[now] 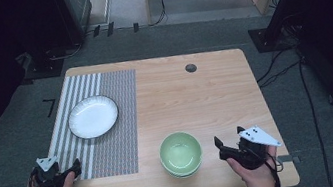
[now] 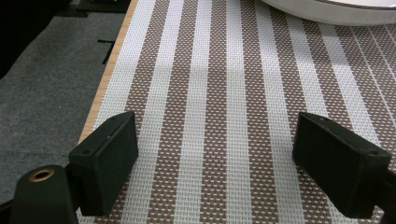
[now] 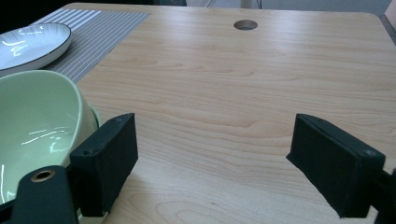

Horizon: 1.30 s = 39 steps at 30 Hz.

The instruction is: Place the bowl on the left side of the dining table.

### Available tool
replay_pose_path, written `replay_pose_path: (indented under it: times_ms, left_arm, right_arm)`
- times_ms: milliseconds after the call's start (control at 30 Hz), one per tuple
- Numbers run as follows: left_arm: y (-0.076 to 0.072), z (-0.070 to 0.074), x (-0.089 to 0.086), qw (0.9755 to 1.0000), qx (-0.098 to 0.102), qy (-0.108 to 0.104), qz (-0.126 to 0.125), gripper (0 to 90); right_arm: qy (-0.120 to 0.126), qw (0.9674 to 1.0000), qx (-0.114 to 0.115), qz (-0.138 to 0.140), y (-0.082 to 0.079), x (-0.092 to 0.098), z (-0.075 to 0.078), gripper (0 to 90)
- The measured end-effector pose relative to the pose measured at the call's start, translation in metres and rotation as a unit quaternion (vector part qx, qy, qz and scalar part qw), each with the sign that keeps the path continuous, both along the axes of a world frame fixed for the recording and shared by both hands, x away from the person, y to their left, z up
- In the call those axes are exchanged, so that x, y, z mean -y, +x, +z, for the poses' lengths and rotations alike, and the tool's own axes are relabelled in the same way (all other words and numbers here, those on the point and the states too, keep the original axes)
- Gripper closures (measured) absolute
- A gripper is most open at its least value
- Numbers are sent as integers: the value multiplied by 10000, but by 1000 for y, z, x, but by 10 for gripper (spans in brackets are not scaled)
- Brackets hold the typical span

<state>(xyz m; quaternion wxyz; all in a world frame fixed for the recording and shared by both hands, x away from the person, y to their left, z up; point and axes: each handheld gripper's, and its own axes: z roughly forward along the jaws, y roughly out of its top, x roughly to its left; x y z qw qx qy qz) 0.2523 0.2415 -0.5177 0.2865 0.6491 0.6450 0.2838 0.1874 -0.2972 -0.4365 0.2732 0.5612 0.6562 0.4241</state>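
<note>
- Bowls sit near the table's front edge, between the two hands: pale green, glossy, seemingly two nested (a second rim peeks out below the top one), empty inside.
- Right gripper rests just beside the bowls on bare wood, jaws spread wide and holding nothing; in the right gripper view the green rim lies close against one jaw, so I judge this hand is poised to take the bowls.
- Left gripper hangs over the near end of the striped placemat, jaws apart and empty.
- White plate with a dark rim lies on the placemat, well apart from the bowls; probably a setting to be completed.
</note>
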Motion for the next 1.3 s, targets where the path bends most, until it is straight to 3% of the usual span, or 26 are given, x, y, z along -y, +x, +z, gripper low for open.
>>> replay_pose_path:
  times_ms: [267, 667, 1000, 1167, 1300]
  left_arm:
    - [0, 0, 0, 10000, 1, 2, 0, 134]
    - [-2, 1, 1, 10000, 2, 47, -25, 135]
    - [-5, 13, 11, 9995, 212, 170, -141, 134]
    - [-9, 19, 16, 9995, 264, 22, -199, 134]
    - [-13, 31, 27, 9984, 427, -139, -331, 135]
  right_arm:
    - [-23, 9999, 95, 82, -3, -11, 2, 171]
    - [105, 9993, 219, 268, -10, -30, 8, 267]
    - [282, 9986, 231, 374, -12, -37, 9, 340]
    - [297, 9981, 191, 506, -9, -44, 8, 372]
    - [293, 9977, 105, 601, -5, -52, 5, 384]
